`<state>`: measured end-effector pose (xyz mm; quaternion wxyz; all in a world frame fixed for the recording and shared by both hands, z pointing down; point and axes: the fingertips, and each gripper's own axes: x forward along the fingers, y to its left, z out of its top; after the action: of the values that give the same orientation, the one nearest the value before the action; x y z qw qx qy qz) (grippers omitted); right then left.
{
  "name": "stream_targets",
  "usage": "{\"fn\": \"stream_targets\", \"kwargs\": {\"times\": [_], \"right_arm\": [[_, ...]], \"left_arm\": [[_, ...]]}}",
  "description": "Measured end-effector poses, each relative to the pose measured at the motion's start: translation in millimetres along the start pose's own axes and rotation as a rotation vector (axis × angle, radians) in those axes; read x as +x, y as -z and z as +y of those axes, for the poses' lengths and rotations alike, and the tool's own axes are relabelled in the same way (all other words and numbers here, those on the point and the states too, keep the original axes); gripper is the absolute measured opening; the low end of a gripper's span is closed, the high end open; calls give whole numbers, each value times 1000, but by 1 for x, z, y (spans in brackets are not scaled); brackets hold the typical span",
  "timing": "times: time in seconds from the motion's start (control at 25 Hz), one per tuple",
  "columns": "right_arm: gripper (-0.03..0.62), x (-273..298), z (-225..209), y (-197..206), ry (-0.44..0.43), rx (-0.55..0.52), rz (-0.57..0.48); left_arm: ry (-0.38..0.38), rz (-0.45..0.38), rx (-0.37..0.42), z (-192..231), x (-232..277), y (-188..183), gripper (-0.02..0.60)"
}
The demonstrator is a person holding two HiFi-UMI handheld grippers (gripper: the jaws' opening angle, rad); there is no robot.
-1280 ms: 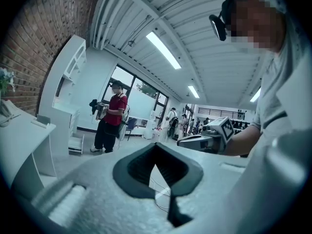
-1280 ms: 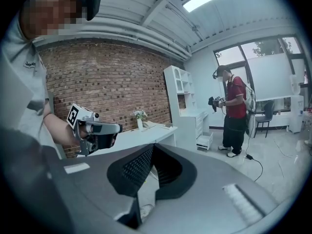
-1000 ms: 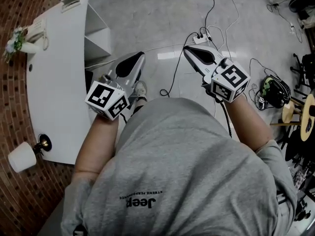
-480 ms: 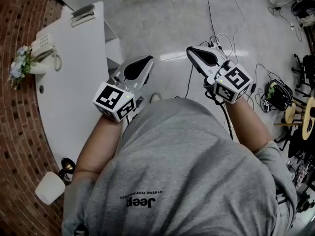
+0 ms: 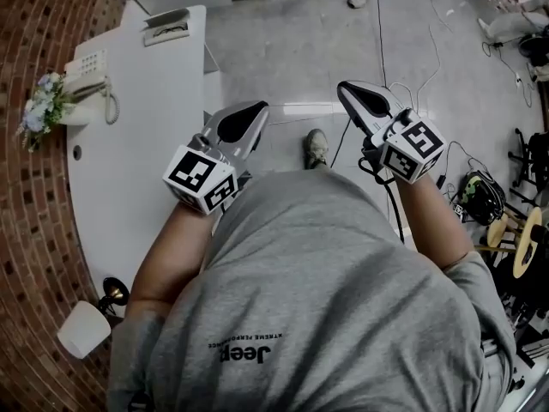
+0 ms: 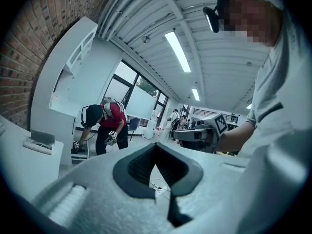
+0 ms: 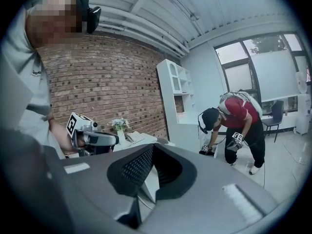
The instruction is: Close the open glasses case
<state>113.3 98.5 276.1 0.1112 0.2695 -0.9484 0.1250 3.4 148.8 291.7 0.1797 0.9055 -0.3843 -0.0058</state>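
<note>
A small grey, open-lidded object (image 5: 167, 24) lies at the far end of the white counter (image 5: 146, 161); it may be the glasses case, but I cannot tell for sure. It shows as a low box (image 6: 41, 141) in the left gripper view. My left gripper (image 5: 243, 114) is shut and holds nothing, hanging over the floor just right of the counter edge. My right gripper (image 5: 356, 94) is also shut and bare, further right over the floor. Each gripper view shows the other gripper: the right one (image 6: 197, 133) and the left one (image 7: 95, 139). Both are well short of the object.
A telephone (image 5: 90, 71) and a vase of flowers (image 5: 43, 106) stand on the counter by the brick wall (image 5: 34, 230). A lamp (image 5: 86, 324) sits at its near end. Cables (image 5: 429, 58) trail over the floor. Another person (image 7: 236, 126) stoops beyond the counter.
The wearer has moved forward along the counter: the telephone, flowers and grey object have come nearer in the head view. Both grippers stay shut, carried along in the same pose.
</note>
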Motion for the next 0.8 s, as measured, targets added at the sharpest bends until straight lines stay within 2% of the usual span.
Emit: {"fn": "stream_targets", "kwargs": {"times": [0.28, 0.56, 0.8], "right_arm": [[9, 40, -51, -8, -109, -16, -3], [9, 72, -141, -22, -233, -28, 26], [9, 75, -212, -45, -294, -54, 27]], "left_arm": [[-94, 0, 15, 38, 41, -12, -3], [-184, -5, 2, 74, 134, -38, -3], [-206, 0, 12, 86, 216, -67, -3]]}}
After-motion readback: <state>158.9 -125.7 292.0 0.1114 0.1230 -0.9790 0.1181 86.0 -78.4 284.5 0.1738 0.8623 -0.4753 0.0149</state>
